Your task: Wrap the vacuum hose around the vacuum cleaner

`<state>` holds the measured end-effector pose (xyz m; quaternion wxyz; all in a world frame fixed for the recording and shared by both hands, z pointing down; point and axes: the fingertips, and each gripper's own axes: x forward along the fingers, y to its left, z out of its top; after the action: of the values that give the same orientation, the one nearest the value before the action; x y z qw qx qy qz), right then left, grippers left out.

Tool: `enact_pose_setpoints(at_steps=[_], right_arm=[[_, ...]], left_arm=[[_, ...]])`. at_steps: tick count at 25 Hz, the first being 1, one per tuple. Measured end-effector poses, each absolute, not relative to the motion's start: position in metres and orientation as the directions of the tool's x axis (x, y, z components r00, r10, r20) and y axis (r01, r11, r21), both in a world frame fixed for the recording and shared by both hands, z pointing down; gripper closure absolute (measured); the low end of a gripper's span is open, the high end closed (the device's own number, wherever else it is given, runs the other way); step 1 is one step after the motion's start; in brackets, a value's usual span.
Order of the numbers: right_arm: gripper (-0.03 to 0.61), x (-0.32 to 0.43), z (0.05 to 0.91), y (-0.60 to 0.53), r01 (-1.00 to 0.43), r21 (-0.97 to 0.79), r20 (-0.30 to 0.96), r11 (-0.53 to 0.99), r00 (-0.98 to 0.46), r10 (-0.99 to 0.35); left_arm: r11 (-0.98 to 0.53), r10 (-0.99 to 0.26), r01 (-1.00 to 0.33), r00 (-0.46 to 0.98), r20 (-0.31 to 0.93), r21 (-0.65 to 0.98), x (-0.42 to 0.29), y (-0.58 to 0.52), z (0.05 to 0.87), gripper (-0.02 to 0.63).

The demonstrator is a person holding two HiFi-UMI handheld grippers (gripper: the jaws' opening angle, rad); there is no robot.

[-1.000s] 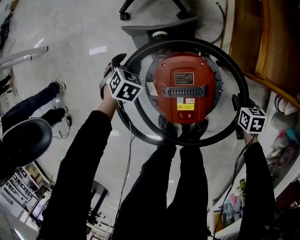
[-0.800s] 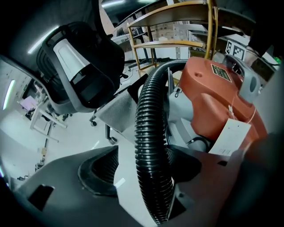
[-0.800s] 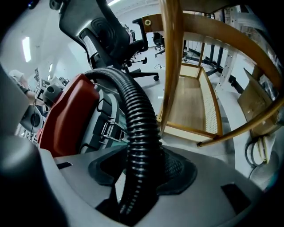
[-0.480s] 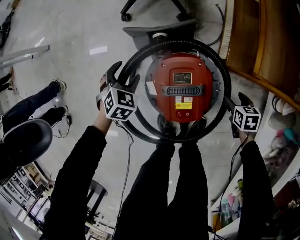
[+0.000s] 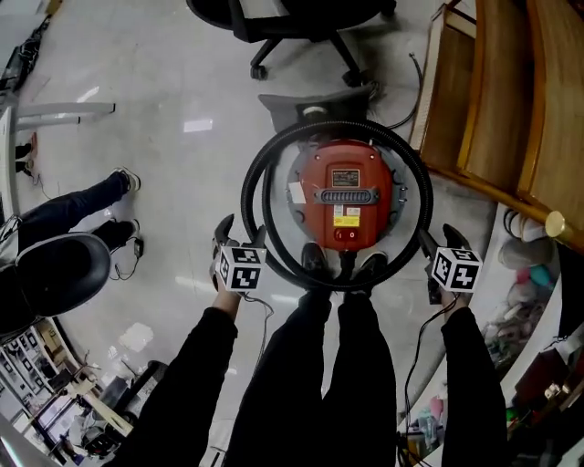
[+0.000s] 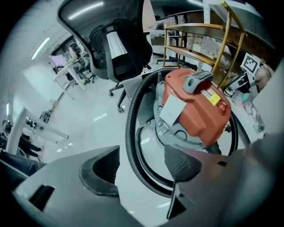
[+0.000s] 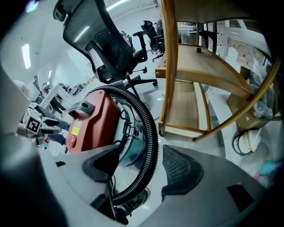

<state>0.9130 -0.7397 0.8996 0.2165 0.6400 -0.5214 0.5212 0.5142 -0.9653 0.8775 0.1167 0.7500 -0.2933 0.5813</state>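
Left gripper [image 5: 241, 235] [image 6: 141, 165]: your jaws stand spread wide and have just been opening, with nothing pinched. In the left gripper view the black corrugated vacuum hose [image 5: 248, 178] [image 6: 130, 111] shows through the gap, lower down, and neither pad presses on it. From the head view this gripper hangs just outside the left side of the loop, pointing steeply down.
Right gripper [image 5: 439, 239] [image 7: 144, 166]: spread wide as well, jaws just been opening, holding nothing. In the right gripper view the hose [image 7: 151, 133] runs up through the gap and touches neither pad. From the head view it hangs just outside the right side of the loop.
Hose: it lies as a ring all the way round the round vacuum cleaner with a red top and grey body [image 5: 347, 182] [image 6: 195, 106] [image 7: 95, 119]. A second, inner arc shows along the left and near side.
Vacuum cleaner: upright on the pale glossy floor [image 5: 164, 109], directly ahead of you, with a grey handle across the red top.
Your dark shoes [image 5: 315, 260]: at the near edge of the ring, close against the cleaner.
Surroundings: a black office chair on castors [image 5: 292, 18] [image 6: 120, 48] [image 7: 102, 44] stands beyond the cleaner. A wooden shelf rack [image 5: 493, 100] [image 6: 195, 40] [image 7: 199, 66] is to your right, and another person's dark-trousered legs [image 5: 68, 205] are on the left.
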Motion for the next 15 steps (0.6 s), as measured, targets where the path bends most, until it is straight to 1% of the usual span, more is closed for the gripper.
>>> enact_pose_setpoints(at_steps=[5, 8, 11, 13, 15], right_arm=[[0.27, 0.904, 0.842, -0.711, -0.869, -0.286, 0.883, -0.403, -0.077, -0.463], [0.27, 0.895, 0.793, -0.697, -0.835, -0.328, 0.861, -0.442, -0.071, -0.504], [0.276, 0.88, 0.728, -0.701, -0.799, -0.415, 0.8, -0.435, -0.093, -0.593], [0.291, 0.869, 0.682, -0.705, -0.802, -0.455, 0.754, -0.387, -0.117, -0.646], [0.317, 0.859, 0.642, -0.707, -0.821, -0.469, 0.717, -0.325, -0.139, -0.683]], left_arm=[[-0.782, -0.251, -0.609, 0.118, 0.961, -0.129, 0.489, -0.907, 0.825, 0.29], [-0.779, -0.232, -0.619, 0.131, 0.964, -0.103, 0.478, -0.88, 0.776, 0.29], [-0.766, -0.216, -0.641, 0.192, 0.957, -0.045, 0.479, -0.864, 0.718, 0.293], [-0.768, -0.212, -0.64, 0.253, 0.944, -0.001, 0.49, -0.856, 0.675, 0.303], [-0.785, -0.235, -0.619, 0.318, 0.919, 0.014, 0.508, -0.851, 0.633, 0.332]])
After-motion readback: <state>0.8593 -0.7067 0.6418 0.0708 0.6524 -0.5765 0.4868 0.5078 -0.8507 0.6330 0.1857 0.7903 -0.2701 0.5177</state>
